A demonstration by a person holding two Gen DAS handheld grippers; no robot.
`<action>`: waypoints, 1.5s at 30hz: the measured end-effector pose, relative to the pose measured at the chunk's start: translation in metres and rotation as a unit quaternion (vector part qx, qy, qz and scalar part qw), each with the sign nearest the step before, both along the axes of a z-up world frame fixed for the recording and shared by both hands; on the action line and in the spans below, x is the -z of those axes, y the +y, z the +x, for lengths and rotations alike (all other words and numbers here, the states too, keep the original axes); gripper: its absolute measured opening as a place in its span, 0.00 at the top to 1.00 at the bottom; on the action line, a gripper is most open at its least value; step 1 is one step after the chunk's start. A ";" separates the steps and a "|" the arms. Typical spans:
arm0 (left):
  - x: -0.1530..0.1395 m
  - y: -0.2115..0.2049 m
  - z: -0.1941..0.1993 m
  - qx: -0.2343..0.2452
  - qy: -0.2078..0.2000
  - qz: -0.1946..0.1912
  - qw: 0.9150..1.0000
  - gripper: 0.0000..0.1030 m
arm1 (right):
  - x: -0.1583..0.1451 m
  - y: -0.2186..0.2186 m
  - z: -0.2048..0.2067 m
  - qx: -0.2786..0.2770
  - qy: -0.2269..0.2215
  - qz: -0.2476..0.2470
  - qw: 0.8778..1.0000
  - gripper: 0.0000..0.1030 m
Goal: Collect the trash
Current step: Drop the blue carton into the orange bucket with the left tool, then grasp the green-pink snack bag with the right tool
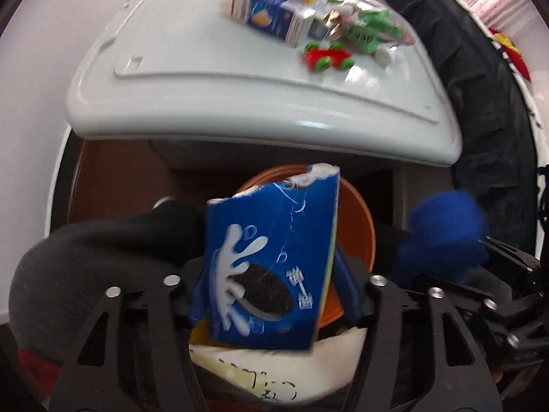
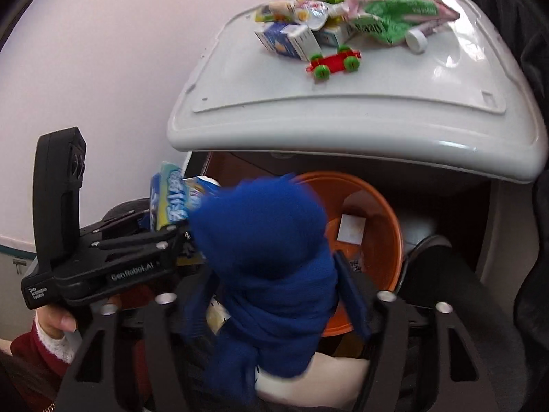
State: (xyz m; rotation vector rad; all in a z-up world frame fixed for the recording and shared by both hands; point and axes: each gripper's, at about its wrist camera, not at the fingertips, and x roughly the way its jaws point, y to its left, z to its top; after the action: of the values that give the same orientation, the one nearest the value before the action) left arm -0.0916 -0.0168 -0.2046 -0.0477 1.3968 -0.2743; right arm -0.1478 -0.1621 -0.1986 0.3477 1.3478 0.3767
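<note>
My left gripper (image 1: pixel 274 295) is shut on a torn blue cookie box (image 1: pixel 271 261) and holds it upright over an orange bin (image 1: pixel 360 226) below a white tray table (image 1: pixel 212 79). My right gripper (image 2: pixel 274 295) is shut on a crumpled blue cloth (image 2: pixel 271 261), above the same orange bin (image 2: pixel 374 240). The cloth also shows in the left wrist view (image 1: pixel 446 237), to the right of the box. The left gripper and its box (image 2: pixel 171 199) show at the left of the right wrist view. A white scrap (image 2: pixel 351 228) lies inside the bin.
On the white tray table (image 2: pixel 343 113) lie a blue and white carton (image 2: pixel 288 39), green wrappers (image 2: pixel 387 17), a white cap (image 2: pixel 416 39) and a red toy car with green wheels (image 2: pixel 334 61). A dark seat back (image 1: pixel 480 103) stands at right. A white wall is at left.
</note>
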 end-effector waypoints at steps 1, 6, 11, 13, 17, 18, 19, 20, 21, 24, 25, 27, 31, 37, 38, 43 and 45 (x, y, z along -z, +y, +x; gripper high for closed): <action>0.000 0.003 -0.001 0.000 0.002 0.003 1.000 0.29 | 0.001 -0.001 0.000 0.004 0.002 0.003 1.000 0.23; -0.005 0.003 -0.001 0.002 -0.006 0.001 1.000 0.24 | -0.009 -0.009 0.001 0.016 -0.009 0.009 1.000 0.22; -0.007 0.002 0.002 0.004 -0.006 0.001 1.000 0.24 | -0.023 -0.021 0.003 0.027 -0.023 0.013 0.999 0.22; -0.009 0.000 0.007 0.008 -0.017 0.011 1.000 0.23 | -0.031 -0.027 0.008 0.030 -0.029 0.007 0.999 0.20; -0.023 0.008 0.016 -0.016 -0.074 0.006 0.997 0.17 | -0.059 -0.049 0.041 0.060 -0.061 -0.026 0.996 0.05; -0.027 0.015 0.020 -0.033 -0.089 -0.004 0.996 0.16 | -0.066 -0.055 0.054 0.070 -0.070 -0.035 0.994 0.05; -0.029 0.019 0.022 -0.042 -0.095 -0.010 0.995 0.16 | -0.073 -0.062 0.071 0.081 -0.077 -0.044 0.993 0.05; -0.030 0.024 0.025 -0.053 -0.103 -0.015 0.993 0.16 | -0.078 -0.069 0.091 0.093 -0.080 -0.051 0.991 0.05; -0.032 0.030 0.029 -0.065 -0.112 -0.020 0.991 0.16 | -0.081 -0.076 0.109 0.105 -0.079 -0.052 0.990 0.05; -0.035 0.046 0.039 -0.092 -0.133 -0.028 0.986 0.16 | -0.077 -0.100 0.173 0.153 -0.058 -0.039 0.986 0.05; -0.035 0.051 0.042 -0.099 -0.137 -0.030 0.985 0.16 | -0.071 -0.108 0.194 0.176 -0.046 -0.034 0.983 0.05; -0.035 0.060 0.050 -0.113 -0.139 -0.039 0.983 0.16 | -0.055 -0.124 0.229 0.222 -0.019 -0.013 0.975 0.05; -0.032 0.074 0.060 -0.134 -0.130 -0.065 0.980 0.16 | -0.011 -0.151 0.270 0.327 0.037 0.027 0.944 0.05; -0.030 0.083 0.067 -0.143 -0.122 -0.095 0.978 0.16 | 0.027 -0.168 0.294 0.412 0.073 0.027 0.908 0.05; -0.030 0.085 0.068 -0.144 -0.121 -0.099 0.977 0.16 | 0.032 -0.169 0.297 0.417 0.077 0.028 0.905 0.05; -0.023 0.084 0.072 -0.139 -0.115 -0.099 0.979 0.16 | 0.052 -0.162 0.315 0.411 0.090 0.014 0.907 0.05; -0.020 0.085 0.074 -0.139 -0.111 -0.102 0.979 0.16 | 0.061 -0.158 0.321 0.405 0.101 -0.009 0.908 0.05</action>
State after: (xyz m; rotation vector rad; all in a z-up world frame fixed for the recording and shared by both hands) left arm -0.0178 0.0678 -0.1844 -0.3688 1.1197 -0.1820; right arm 0.1729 -0.3200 -0.2591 0.9061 1.2823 -0.3789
